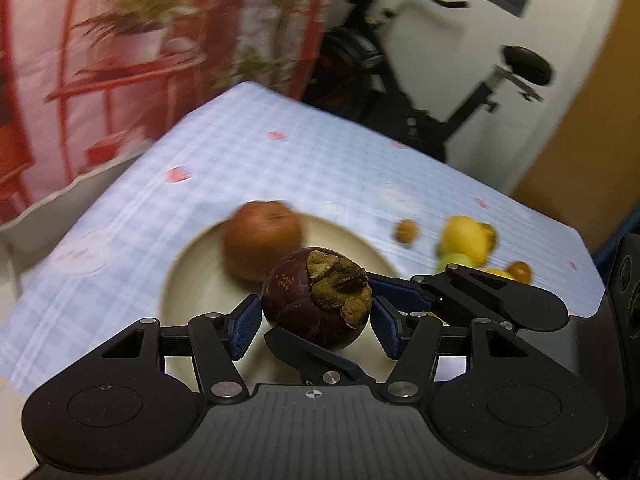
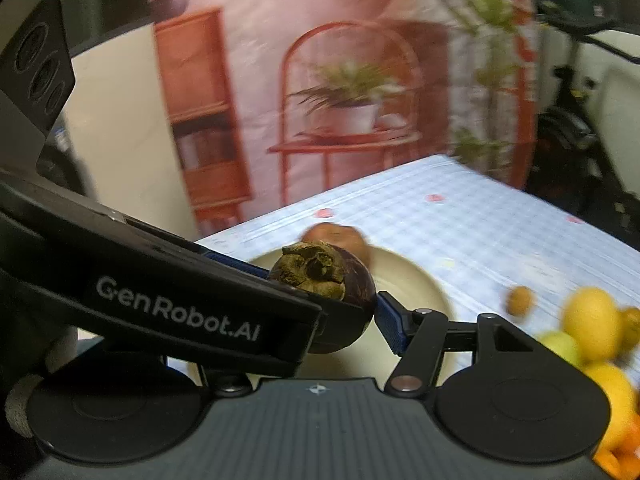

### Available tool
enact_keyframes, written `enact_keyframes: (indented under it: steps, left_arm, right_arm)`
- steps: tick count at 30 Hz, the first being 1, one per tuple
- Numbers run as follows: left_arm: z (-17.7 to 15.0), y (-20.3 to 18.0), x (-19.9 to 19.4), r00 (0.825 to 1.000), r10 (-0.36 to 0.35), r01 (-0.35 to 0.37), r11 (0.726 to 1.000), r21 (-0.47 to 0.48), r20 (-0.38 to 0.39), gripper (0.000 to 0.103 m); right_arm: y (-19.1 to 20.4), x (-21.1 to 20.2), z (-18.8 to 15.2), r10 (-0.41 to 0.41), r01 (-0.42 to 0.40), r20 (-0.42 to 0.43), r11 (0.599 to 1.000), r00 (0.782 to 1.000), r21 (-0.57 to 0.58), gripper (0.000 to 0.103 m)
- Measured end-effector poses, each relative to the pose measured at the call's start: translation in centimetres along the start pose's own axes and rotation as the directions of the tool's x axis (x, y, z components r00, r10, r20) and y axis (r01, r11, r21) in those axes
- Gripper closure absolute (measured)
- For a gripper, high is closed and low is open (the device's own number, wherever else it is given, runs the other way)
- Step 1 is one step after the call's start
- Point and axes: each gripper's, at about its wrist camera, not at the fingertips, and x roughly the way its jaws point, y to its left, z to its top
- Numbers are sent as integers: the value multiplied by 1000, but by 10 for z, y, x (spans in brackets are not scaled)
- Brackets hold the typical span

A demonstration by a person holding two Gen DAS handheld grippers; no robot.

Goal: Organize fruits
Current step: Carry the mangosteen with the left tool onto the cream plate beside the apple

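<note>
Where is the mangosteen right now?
The mangosteen sits low and central in both wrist views, between both claws' pads, over the near part of the plate, with the apple just behind it.

Left gripper [image 1: 316, 316]: you are clamping its blue pads on both sides of the mangosteen [image 1: 316, 300].
Right gripper [image 1: 360, 320]: reaching in from the right, touching the same fruit.
Plate [image 1: 180, 292]: cream, lying below, carrying an apple [image 1: 262, 238].
Loose fruit [image 1: 468, 240]: lying right, blurred.
</note>
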Motion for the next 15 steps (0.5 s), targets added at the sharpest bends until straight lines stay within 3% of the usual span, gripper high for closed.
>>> enact_keyframes:
  steps: [7,15]
  left_arm:
    - [5,33,3,998,59,-61,993,-103,-27,40]
    - [6,51,7,998,59,-61,990,-126,-19,40]
  right_arm:
    - [14,46,9,103,-108,-81,993,991,-58,40]
    - [19,67,13,111,-119,-93,989,989,-87,40]
